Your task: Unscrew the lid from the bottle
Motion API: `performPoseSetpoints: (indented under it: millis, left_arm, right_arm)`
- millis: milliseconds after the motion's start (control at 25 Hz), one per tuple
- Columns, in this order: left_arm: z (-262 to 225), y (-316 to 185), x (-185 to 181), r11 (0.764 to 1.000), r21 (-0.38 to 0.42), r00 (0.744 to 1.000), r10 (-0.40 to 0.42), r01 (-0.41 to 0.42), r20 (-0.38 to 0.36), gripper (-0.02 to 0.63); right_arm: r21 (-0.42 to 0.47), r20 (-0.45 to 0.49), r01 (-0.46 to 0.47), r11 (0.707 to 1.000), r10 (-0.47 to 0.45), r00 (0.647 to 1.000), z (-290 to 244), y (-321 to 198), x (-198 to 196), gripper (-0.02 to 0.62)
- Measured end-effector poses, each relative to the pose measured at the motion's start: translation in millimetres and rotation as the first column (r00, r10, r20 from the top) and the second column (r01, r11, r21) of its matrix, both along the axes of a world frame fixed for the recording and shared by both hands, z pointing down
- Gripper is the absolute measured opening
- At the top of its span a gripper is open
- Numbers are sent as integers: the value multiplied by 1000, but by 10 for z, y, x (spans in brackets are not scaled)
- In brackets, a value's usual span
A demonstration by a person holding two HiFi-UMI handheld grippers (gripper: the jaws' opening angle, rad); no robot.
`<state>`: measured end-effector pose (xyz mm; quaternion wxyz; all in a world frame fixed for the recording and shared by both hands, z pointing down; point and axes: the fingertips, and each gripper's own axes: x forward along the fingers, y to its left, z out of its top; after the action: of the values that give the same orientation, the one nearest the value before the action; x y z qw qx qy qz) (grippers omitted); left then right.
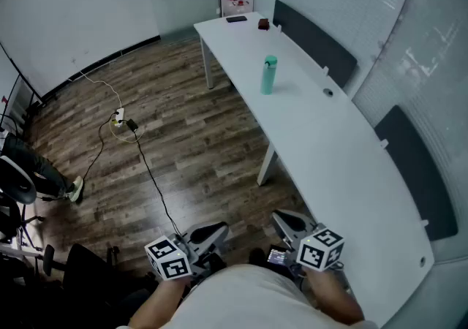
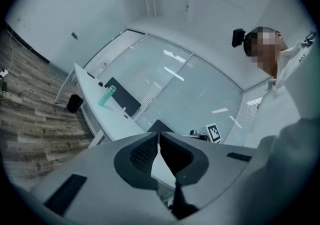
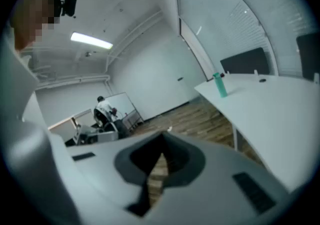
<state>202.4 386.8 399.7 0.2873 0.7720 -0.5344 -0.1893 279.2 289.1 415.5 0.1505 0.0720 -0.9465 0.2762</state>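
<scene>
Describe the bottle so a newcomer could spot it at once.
A long white table runs along the glass wall. Partway along it the bottle stands upright. It is the only mint-green thing there; the small items at the far end are dark.

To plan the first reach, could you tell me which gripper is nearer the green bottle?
Right, slightly. The right gripper hangs beside the table edge, well short of the bottle; the left gripper hangs over the wooden floor, farther off.
</scene>
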Motion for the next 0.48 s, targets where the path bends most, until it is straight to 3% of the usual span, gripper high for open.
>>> performPoseSetpoints:
  millis: [480]
  left_arm:
    - [1, -53, 7, 1000, -30, 1000, 7, -7, -4, 20]
  right_arm:
    - [12, -9, 2, 1000, -2, 1000, -11, -53, -18, 21]
